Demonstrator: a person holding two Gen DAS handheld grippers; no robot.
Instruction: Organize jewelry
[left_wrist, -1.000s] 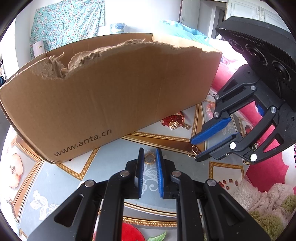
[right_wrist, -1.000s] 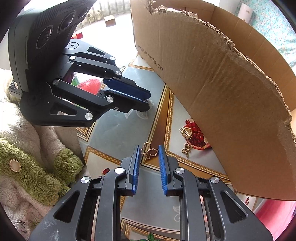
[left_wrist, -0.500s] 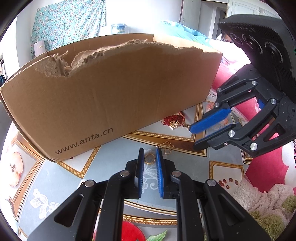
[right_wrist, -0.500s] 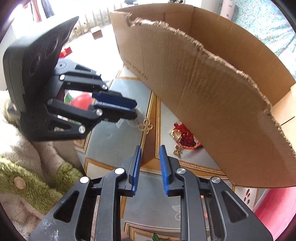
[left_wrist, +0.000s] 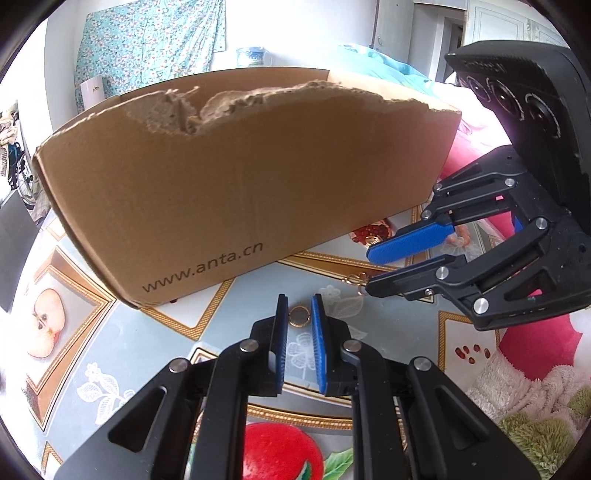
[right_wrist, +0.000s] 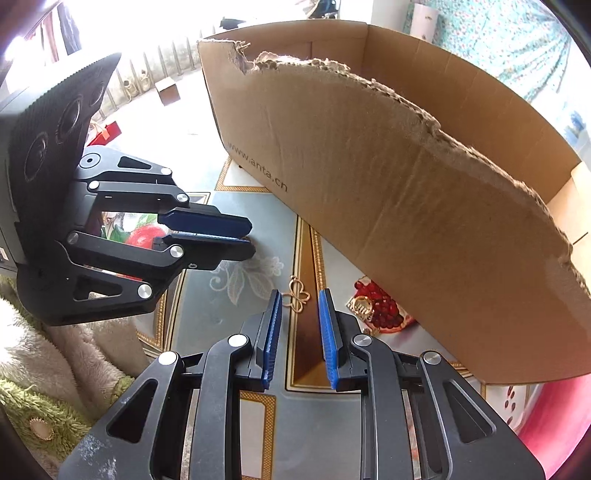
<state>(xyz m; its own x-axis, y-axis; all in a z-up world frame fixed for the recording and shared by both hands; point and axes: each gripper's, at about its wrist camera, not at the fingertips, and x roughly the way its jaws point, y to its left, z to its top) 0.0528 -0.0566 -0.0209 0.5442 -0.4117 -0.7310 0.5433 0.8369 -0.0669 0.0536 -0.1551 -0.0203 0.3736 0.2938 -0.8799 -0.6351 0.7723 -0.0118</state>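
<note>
A: Where is the jewelry?

B: A small gold ring (left_wrist: 298, 316) sits between the blue pads of the left gripper (left_wrist: 298, 314); the pads stand close on either side of it, yet whether they actually press it I cannot tell; it seems to lie on the patterned tablecloth (left_wrist: 122, 343).

A: And the right one?

B: The right gripper (right_wrist: 300, 308) is parted, holding nothing; a gold butterfly-shaped piece (right_wrist: 298, 294) lies on the cloth just ahead of its fingertips, apart from them; in the left wrist view the same piece (left_wrist: 356, 282) shows just beside the lower finger of the right gripper (left_wrist: 369, 268).

A: Anything else nearby?

B: Another gold ring with a pale top (right_wrist: 362, 305) rests on the printed pomegranate, close under the wall of the cardboard box (right_wrist: 388, 192); the box (left_wrist: 236, 192) stands open on the cloth, its near wall torn along the top edge and printed www.anta.cn.

A: What lies at the edge?

B: A fluffy green and cream fabric (right_wrist: 48, 398) lies at the side below the left gripper (right_wrist: 253, 242); a round gold piece (right_wrist: 38, 428) sits on it.
</note>
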